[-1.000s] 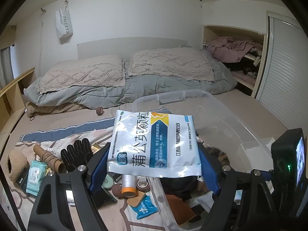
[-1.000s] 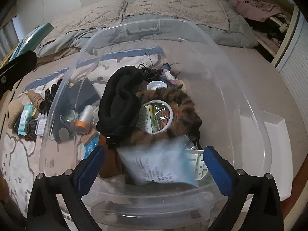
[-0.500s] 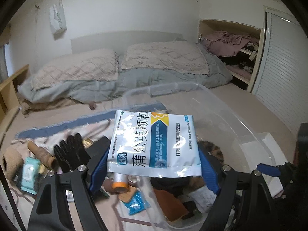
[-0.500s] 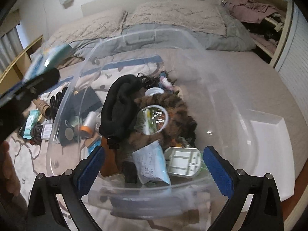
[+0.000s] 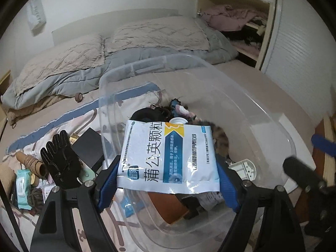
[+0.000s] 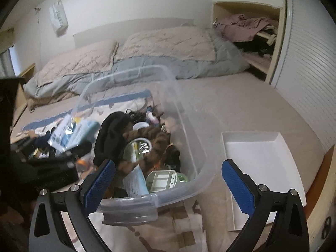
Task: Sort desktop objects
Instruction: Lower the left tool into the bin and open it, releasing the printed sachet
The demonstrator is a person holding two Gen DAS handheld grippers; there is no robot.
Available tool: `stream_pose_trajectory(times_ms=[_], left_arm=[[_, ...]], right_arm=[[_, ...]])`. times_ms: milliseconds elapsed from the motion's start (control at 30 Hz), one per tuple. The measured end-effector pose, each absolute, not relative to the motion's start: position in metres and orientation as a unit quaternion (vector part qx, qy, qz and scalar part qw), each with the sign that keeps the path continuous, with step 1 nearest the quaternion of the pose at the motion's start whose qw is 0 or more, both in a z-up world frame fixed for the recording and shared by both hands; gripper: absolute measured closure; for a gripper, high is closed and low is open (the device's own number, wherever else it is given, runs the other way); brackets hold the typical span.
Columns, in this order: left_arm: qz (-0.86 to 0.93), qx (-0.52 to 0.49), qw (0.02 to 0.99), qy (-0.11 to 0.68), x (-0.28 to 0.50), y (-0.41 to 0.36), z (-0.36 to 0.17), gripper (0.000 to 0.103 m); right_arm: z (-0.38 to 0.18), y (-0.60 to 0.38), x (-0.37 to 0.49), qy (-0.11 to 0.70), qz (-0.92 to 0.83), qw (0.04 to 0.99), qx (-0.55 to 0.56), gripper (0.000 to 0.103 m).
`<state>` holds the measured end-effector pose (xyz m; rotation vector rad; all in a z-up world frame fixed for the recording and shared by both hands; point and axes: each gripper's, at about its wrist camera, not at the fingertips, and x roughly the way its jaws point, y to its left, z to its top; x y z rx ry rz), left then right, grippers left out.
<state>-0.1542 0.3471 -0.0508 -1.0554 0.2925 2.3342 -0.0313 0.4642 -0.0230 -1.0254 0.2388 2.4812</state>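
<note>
My left gripper (image 5: 168, 185) is shut on a white and blue medicine sachet (image 5: 168, 157) and holds it over the near left part of the clear plastic bin (image 5: 273, 130). The sachet also shows blurred in the right wrist view (image 6: 71, 134), at the bin's left wall. The bin (image 6: 184, 189) holds a black cloth (image 6: 109, 136), a brown furry item (image 6: 153, 140), a white plastic part (image 6: 161, 178) and other small things. My right gripper (image 6: 168, 185) is open and empty, at the bin's near rim.
A white shallow tray (image 6: 262, 168) lies right of the bin. Left of the bin lie a black glove (image 5: 61, 159), a black box (image 5: 90, 147), a cardboard tube (image 5: 29, 163) and a wipes pack (image 5: 23, 184). Pillows and a grey duvet lie behind.
My left gripper carried the sachet right, over the bin. My right gripper pulled back and right from above the bin to its near rim; a paper packet it dropped now lies in the bin.
</note>
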Motion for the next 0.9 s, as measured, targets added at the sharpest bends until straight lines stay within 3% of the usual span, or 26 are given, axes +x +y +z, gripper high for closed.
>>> stream_pose_trajectory(times_ms=[900], left_arm=[[0.838,-0.461,0.268,0.117,-0.143,0.36,-0.074,0.02]], right_arm=[[-0.026,0.474,-0.027,0.107,0.89,0.249,-0.366,0.002]])
